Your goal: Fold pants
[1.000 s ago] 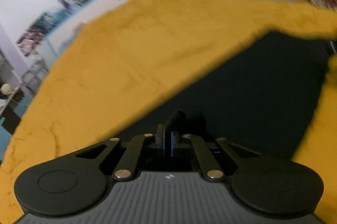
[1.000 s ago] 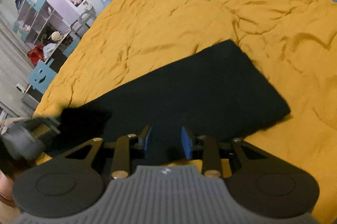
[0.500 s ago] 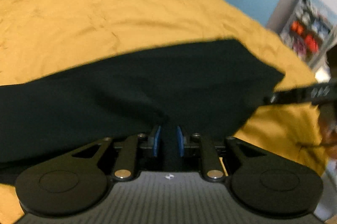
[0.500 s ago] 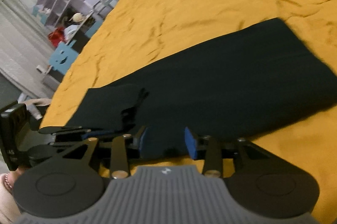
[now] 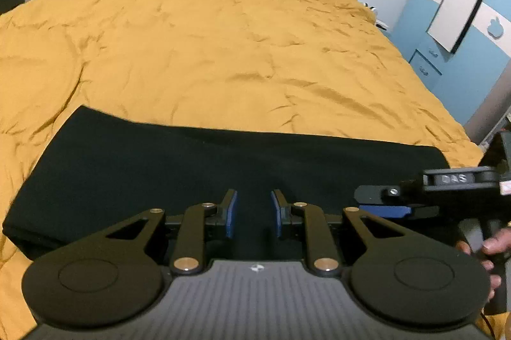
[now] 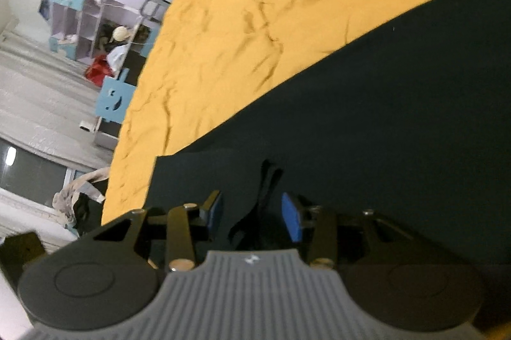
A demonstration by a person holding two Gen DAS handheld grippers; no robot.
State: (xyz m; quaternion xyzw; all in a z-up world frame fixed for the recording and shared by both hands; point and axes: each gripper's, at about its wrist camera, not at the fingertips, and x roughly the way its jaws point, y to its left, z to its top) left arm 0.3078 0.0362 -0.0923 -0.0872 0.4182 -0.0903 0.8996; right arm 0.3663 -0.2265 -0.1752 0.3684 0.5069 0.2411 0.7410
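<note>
Surface: bed under a rumpled mustard-yellow cover (image 5: 242,52); blue-and-white wall panels behind, shelving unit (image 6: 86,30) off the far side.
Task item: black pants (image 5: 198,161) lying flat across the near part of the cover as a long dark band, apparently already doubled lengthwise, one short end at the left of the left wrist view.
Left gripper (image 5: 252,213): spread, blue pads apart, low over the near edge of the fabric; nothing pinched.
Right gripper (image 6: 252,212): spread likewise, straddling a small raised pleat (image 6: 268,180) near the fabric's corner; contact with the pleat not confirmed. Seen also from the left wrist view, at the right end of the band (image 5: 383,205).
Step in hand (judged): taking hold of the near edge at two stations ahead of a further fold.
Method recommended: pads lowered flat to the cover; all stacked layers captured, not the top ply alone; both holds closed at the same edge line, so the fold travels square.
Carry: edge lifted only enough to clear, then laid across, matched to the opposite edge.
Risk: soft cover yielding beneath; cover pinched along with fabric; pleat trapped into a crease.
Check before lift: pleat smoothed or fully inside the bite.
</note>
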